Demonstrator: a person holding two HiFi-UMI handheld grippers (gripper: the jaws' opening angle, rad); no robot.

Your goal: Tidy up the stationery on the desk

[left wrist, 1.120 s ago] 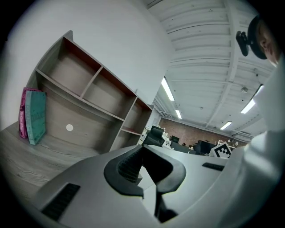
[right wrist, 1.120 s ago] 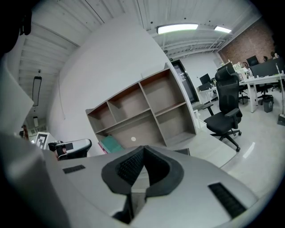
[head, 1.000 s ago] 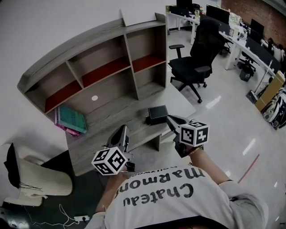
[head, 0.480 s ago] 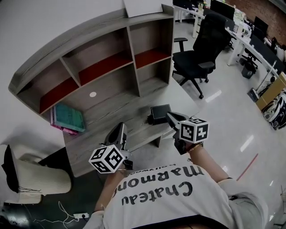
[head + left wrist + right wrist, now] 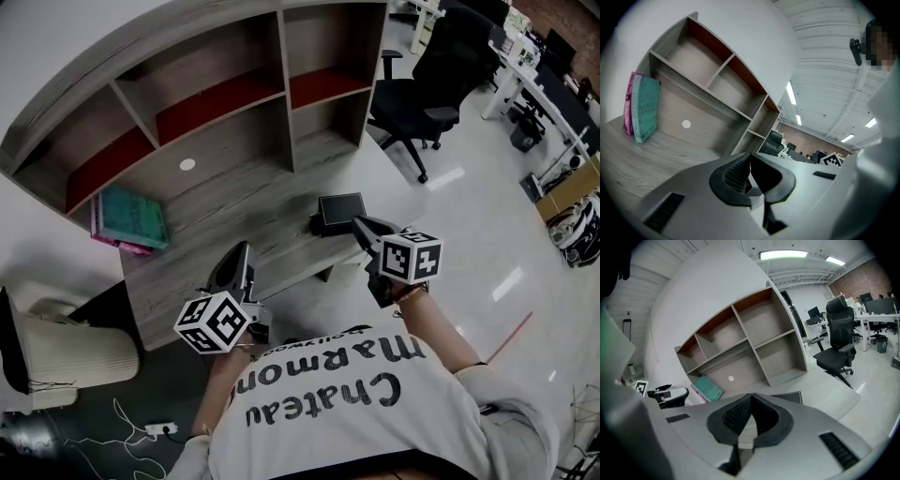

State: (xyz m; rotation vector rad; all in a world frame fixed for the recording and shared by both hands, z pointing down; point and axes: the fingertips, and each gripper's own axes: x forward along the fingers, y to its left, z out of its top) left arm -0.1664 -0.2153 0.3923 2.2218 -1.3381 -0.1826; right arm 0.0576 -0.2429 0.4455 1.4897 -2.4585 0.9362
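Note:
A grey wooden desk [image 5: 234,220] carries a hutch of open shelves [image 5: 206,94]. Teal and pink books [image 5: 127,217] lean at its left end, also visible in the left gripper view as the books [image 5: 644,110]. A low black box [image 5: 340,212] sits near the desk's right front edge. My left gripper [image 5: 241,253] hovers over the front edge, jaws shut with nothing between them. My right gripper [image 5: 360,226] is shut and empty too, its tips just right of the black box [image 5: 787,397].
A black office chair [image 5: 441,75] stands right of the desk on the glossy floor. A cream chair [image 5: 66,352] sits at the lower left, with a power strip [image 5: 155,429] and cables nearby. Office desks with monitors [image 5: 553,84] fill the far right.
The head view has swung so the desk sits higher and further left. Both grippers stay shut near the front edge; the left one drifted slightly left.

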